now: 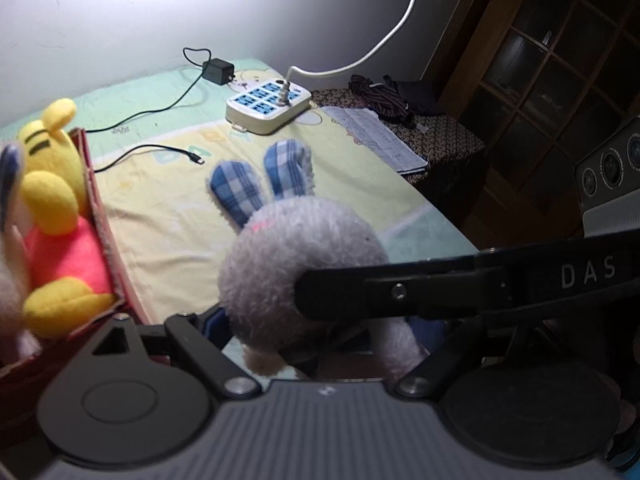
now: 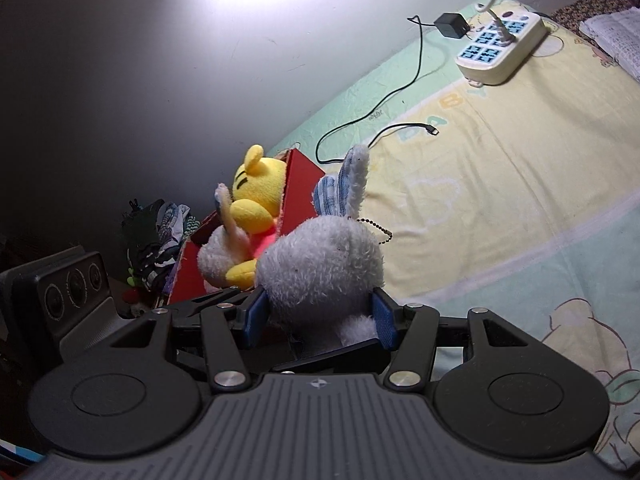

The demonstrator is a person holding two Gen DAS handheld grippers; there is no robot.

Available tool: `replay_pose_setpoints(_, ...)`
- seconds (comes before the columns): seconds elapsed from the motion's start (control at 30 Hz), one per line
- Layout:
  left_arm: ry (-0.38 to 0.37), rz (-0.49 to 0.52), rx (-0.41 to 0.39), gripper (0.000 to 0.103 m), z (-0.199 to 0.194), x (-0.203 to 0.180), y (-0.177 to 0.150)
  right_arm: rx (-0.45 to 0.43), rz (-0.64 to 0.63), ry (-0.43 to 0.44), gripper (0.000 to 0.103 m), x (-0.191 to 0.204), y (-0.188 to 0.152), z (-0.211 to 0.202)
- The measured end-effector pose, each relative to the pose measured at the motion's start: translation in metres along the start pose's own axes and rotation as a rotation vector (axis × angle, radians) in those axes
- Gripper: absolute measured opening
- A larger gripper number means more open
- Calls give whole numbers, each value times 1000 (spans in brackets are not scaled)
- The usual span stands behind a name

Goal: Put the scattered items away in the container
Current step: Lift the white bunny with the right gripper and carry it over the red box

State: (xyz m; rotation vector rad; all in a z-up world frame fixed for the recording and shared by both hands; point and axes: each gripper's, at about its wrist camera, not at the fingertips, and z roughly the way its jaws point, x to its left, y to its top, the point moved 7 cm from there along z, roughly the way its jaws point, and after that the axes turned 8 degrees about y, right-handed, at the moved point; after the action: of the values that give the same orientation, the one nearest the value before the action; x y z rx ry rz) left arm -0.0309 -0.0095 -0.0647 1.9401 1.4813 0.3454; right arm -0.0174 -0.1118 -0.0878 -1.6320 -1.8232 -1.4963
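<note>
A white plush rabbit [image 1: 296,256] with blue checked ears hangs just right of a red box [image 1: 100,208], above the bed sheet. My right gripper [image 2: 320,316] is shut on the rabbit [image 2: 320,264], its blue pads pressing both sides of the body. One of its black fingers [image 1: 440,288] crosses the left wrist view and presses on the rabbit. My left gripper [image 1: 324,328] is spread wide under the rabbit's legs, its pads apart from them. The red box [image 2: 300,184] holds a yellow bear [image 1: 52,196] in a red shirt and another white plush [image 2: 218,256].
A power strip [image 1: 268,104] with a white cord, a black charger [image 1: 218,70] and a loose black cable [image 1: 160,152] lie farther up the bed. Papers [image 1: 380,140] sit on a patterned stand at the bed's right edge. Clothes [image 2: 160,232] lie piled by the wall.
</note>
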Motion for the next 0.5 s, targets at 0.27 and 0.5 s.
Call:
replay_pose_setpoints(0.27,39,-34,-92,88,-52,43,0,-33,-103,46,57,57,0,25)
replay_pose_setpoints(0.5,112,-69,-167,87,-94,87,1,-48,-202,115,57,103,2,58)
